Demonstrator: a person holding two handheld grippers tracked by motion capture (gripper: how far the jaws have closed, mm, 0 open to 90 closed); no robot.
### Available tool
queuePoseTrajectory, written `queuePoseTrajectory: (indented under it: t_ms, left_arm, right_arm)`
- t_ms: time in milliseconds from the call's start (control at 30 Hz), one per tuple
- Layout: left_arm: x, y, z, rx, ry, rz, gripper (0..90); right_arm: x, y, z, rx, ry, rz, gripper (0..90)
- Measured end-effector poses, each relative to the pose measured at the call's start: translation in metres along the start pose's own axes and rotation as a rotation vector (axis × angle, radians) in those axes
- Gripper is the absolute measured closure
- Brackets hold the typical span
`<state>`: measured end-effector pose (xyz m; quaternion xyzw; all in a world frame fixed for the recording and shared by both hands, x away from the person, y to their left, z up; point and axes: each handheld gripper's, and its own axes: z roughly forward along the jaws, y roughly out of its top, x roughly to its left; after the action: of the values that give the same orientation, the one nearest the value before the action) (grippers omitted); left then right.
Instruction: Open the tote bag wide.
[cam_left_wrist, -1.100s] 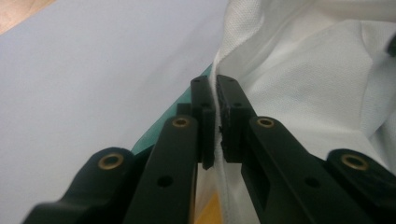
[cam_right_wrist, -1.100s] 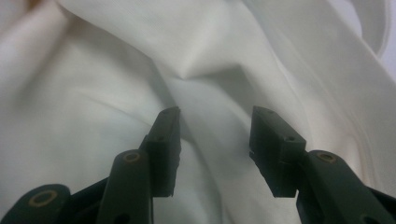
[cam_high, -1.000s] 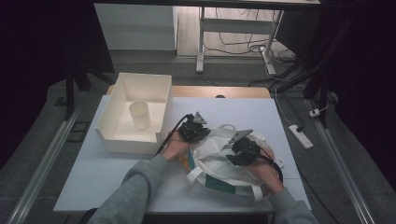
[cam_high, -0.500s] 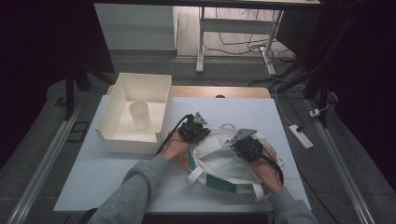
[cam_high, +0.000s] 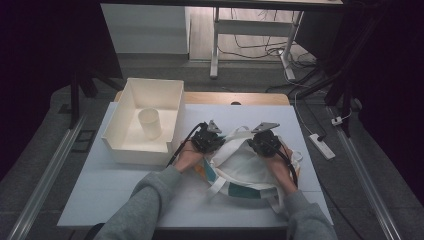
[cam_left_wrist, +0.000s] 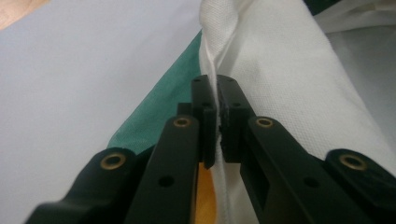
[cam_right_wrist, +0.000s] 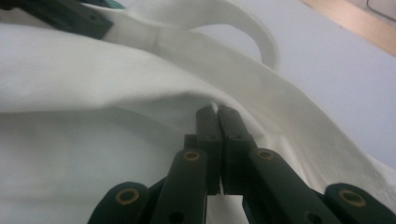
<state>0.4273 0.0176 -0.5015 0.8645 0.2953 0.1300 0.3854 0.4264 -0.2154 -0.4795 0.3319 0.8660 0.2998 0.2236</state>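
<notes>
Item: white fabric bag (cam_high: 240, 162) with green and orange panels, lying on the white table (cam_high: 100, 185), held at its mouth from two sides. Left gripper (cam_left_wrist: 217, 95): jaws pressed together on a pinched fold of the bag's white rim, green panel just left of the jaws, orange showing below them. Right gripper (cam_right_wrist: 218, 114): jaws closed tight on a fold of the opposite white edge, with a loop handle (cam_right_wrist: 252, 28) lying beyond the jaw tips. Judged purpose: the two grips sit on opposing edges, probably to spread the mouth open or to lift the bag. Bag contents: cannot be told; its interior is hidden by cloth. Container: white open-topped bin (cam_high: 150, 87), well apart from the left jaws, holding one upright pale cup (cam_high: 150, 123) near its middle.
</notes>
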Motion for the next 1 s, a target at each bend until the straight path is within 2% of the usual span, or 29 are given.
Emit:
queuePoseTrajectory:
  t_ms: [267, 400, 500, 567, 633, 667, 767, 833, 933, 1000]
  left_arm:
    - [-0.002, 0.0, 0.0, 0.004, 0.002, 0.011, 86.1]
    - [-0.001, -0.001, 0.001, 0.006, 0.003, 0.007, 86.0]
    - [0.0, -0.001, 0.001, 0.009, 0.003, 0.008, 85.9]
    - [0.0, -0.001, 0.001, 0.01, 0.002, 0.008, 85.9]
    - [0.0, -0.002, 0.001, 0.012, 0.002, 0.008, 85.9]
    - [0.0, -0.002, 0.002, 0.013, 0.003, 0.007, 85.9]
    - [0.0, -0.002, 0.002, 0.015, 0.005, 0.008, 85.9]
    - [0.0, -0.001, 0.002, 0.015, 0.007, 0.009, 85.8]
    - [-0.001, -0.002, 0.001, 0.011, 0.008, 0.007, 85.9]
    - [0.0, -0.002, 0.001, 0.014, 0.005, 0.007, 85.9]
  right_arm:
    - [-0.008, -0.003, 0.026, 0.045, 0.012, 0.039, 88.1]
    - [-0.008, -0.003, 0.023, 0.038, 0.021, 0.04, 83.6]
    - [-0.005, -0.002, 0.013, 0.035, 0.035, 0.042, 67.7]
    - [-0.001, -0.001, 0.001, 0.011, 0.037, 0.036, 64.3]
    - [0.003, -0.001, -0.014, -0.023, 0.064, 0.038, 66.0]
    - [0.006, -0.001, -0.02, -0.038, 0.084, 0.039, 69.8]
    - [0.017, -0.002, -0.027, -0.028, 0.151, 0.005, 82.8]
    - [0.025, -0.002, -0.022, 0.014, 0.181, -0.029, 88.9]
    - [0.035, -0.003, -0.005, 0.094, 0.195, -0.084, 89.8]
    - [0.039, -0.007, 0.004, 0.148, 0.212, -0.095, 89.8]
